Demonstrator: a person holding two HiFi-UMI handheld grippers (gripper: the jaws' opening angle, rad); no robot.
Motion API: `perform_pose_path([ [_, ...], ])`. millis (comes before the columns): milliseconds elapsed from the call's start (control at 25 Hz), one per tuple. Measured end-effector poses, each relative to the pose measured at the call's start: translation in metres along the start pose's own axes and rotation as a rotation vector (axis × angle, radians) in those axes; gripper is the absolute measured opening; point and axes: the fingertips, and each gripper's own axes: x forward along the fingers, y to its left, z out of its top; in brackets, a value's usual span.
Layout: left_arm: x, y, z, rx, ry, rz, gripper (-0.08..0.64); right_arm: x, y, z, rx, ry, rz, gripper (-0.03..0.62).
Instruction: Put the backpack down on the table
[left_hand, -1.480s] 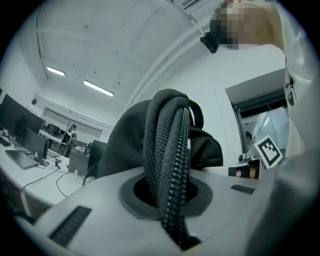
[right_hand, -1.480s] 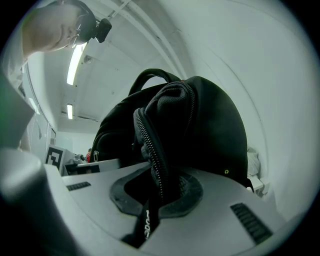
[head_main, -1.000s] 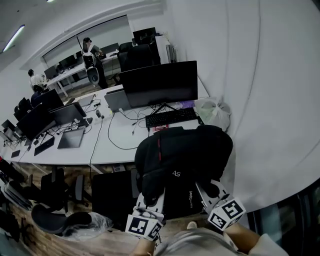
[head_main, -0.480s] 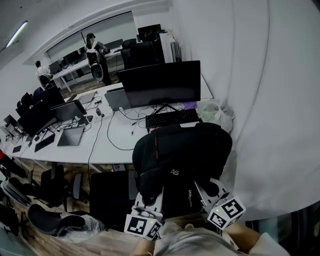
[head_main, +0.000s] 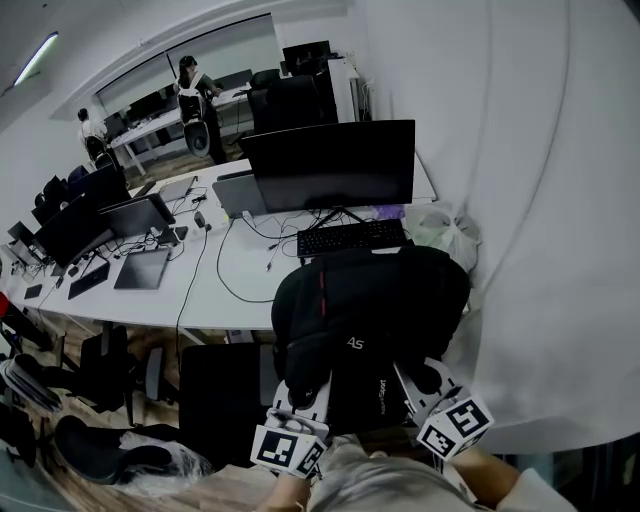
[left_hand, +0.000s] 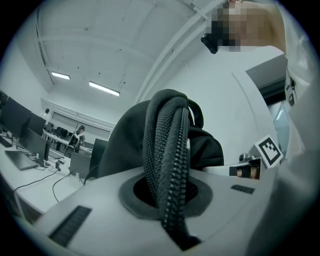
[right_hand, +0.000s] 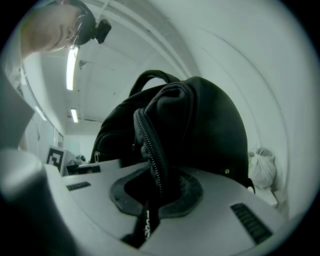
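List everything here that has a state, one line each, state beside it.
backpack: held up, gripped on both sides, at the table near edge
left gripper: shut on the backpack's zippered edge
right gripper: shut on the backpack's zippered edge
monitor: screen dark

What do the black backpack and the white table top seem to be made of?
Backpack: probably woven synthetic fabric, matte; it folds softly and shows no shine. Table: likely laminate or painted board, smooth, flat and evenly white; the core cannot be told.
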Motion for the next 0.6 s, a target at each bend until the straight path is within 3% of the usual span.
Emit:
perform_pose_path([
  [600,0.091,0.077,0.002,-0.038,-0.013,-0.106,0.023,0.095,-0.052,0.020,-0.025,-0.018,-0.110,0.025],
])
